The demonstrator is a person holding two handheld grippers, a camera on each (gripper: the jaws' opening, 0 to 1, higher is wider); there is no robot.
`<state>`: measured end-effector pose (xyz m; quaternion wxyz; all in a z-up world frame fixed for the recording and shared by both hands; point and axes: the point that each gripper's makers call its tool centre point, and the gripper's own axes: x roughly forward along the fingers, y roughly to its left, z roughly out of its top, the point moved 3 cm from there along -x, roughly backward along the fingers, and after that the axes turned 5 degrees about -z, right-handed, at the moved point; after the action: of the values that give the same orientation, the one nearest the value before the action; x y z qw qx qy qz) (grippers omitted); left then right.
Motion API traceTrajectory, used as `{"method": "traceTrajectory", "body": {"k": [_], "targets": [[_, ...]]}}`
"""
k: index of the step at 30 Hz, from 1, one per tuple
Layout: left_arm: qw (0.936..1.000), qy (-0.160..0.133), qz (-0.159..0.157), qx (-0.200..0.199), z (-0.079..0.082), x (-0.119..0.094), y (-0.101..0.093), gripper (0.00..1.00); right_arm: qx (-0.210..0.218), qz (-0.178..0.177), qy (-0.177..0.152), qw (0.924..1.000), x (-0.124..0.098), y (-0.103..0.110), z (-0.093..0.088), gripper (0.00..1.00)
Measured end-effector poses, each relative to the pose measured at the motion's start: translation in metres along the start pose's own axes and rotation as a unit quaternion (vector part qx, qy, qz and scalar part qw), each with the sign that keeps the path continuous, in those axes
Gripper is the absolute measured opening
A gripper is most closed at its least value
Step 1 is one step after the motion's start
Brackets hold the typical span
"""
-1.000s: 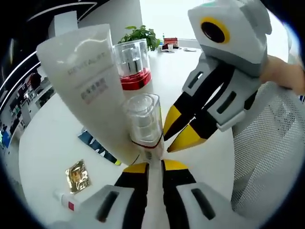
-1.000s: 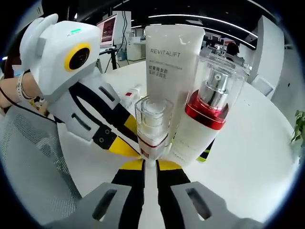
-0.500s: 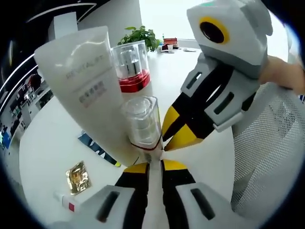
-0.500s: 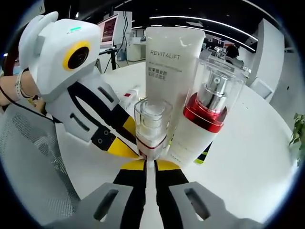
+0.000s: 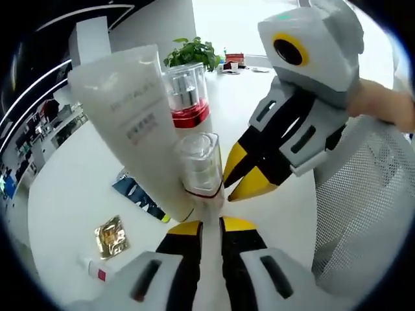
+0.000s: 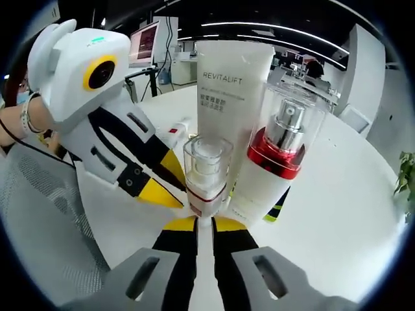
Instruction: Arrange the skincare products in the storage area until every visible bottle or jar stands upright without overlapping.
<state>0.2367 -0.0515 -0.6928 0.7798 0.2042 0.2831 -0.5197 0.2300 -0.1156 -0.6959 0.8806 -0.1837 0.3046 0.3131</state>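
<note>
I see a white round worktop (image 5: 71, 214) under everything. Left of my left claw lie a gold foil sachet (image 5: 111, 236) and a small white tube with a red band (image 5: 94, 269). Far ahead stands a leafy potted plant (image 5: 192, 50). A white mesh chair back (image 5: 363, 214) sits to the right.

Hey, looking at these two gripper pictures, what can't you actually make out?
- Small pump bottle: its base, in the right gripper view, is hidden behind the right gripper.
- Tube: in the left gripper view, print too faint to read.
- Blue item: mostly hidden behind the tube; can't tell what it is.
- Gold sachet: label too small.
- Mesh basket: cut off by the edge.
</note>
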Motion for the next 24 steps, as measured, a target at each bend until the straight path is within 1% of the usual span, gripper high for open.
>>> {"method": "traceTrajectory", "body": {"k": [4, 6, 10, 18, 24], "targets": [[1.0000, 0.000, 0.009, 0.000, -0.002, -0.009, 0.003, 0.07, -0.004, 0.001, 0.002, 1.0000, -0.001, 0.002, 0.000, 0.10], [0.9999, -0.002, 0.016, -0.003, -0.004, -0.017, 0.005, 0.07, -0.005, 0.001, 0.002, 1.0000, -0.004, 0.002, 0.000, 0.11], [0.9994, -0.015, 0.030, -0.013, -0.005, -0.031, 0.005, 0.07, -0.007, -0.002, -0.001, 1.0000, -0.009, 0.003, 0.002, 0.13], [0.9973, -0.029, 0.055, -0.040, -0.010, -0.057, 0.012, 0.12, -0.012, -0.005, -0.009, 0.9999, -0.026, 0.007, 0.010, 0.18], [0.9949, -0.038, 0.073, -0.058, -0.010, -0.073, 0.015, 0.17, -0.012, -0.008, -0.018, 0.9997, -0.037, 0.012, 0.015, 0.24]]}}
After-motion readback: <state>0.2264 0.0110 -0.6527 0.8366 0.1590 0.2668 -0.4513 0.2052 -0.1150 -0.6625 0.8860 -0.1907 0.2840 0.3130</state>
